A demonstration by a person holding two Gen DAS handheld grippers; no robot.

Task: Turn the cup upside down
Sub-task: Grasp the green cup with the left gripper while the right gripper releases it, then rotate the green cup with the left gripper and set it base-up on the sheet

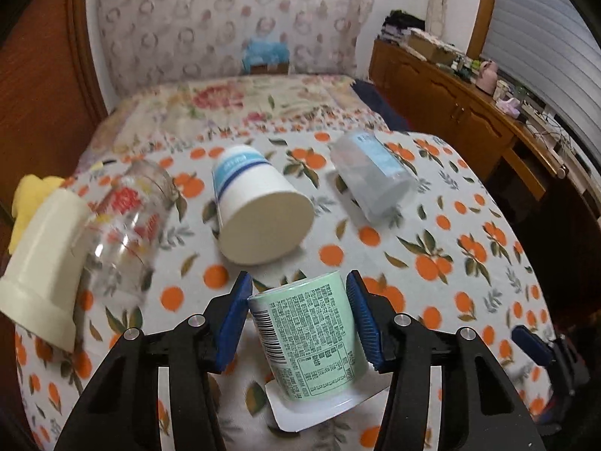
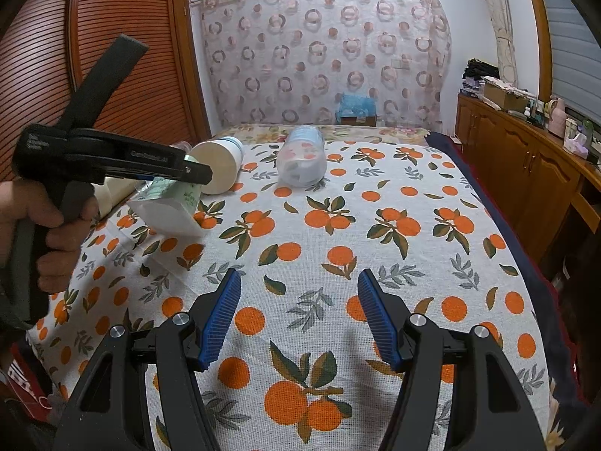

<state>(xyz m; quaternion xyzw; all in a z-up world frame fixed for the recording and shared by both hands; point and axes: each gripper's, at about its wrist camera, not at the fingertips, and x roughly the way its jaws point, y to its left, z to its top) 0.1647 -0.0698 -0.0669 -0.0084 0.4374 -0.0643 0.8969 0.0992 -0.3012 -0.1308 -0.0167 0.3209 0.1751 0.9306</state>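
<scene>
On the far left, a cream cup [image 1: 45, 259] and a glass [image 1: 127, 221] are lying tipped on the orange-print cloth [image 1: 469, 248]. At near centre the left gripper [image 1: 298, 323] is clamping the green cup [image 1: 308, 338] between its blue pads, lifted and tilting, white rim toward the camera — the flip looks under way, setting down is left. To the right, the right gripper [image 2: 298, 319] is hovering wide open — holding nothing.

cup [image 1: 313, 342] | pale green, printed label | tilted, white rim nearest camera — seemingly held above cloth
</scene>
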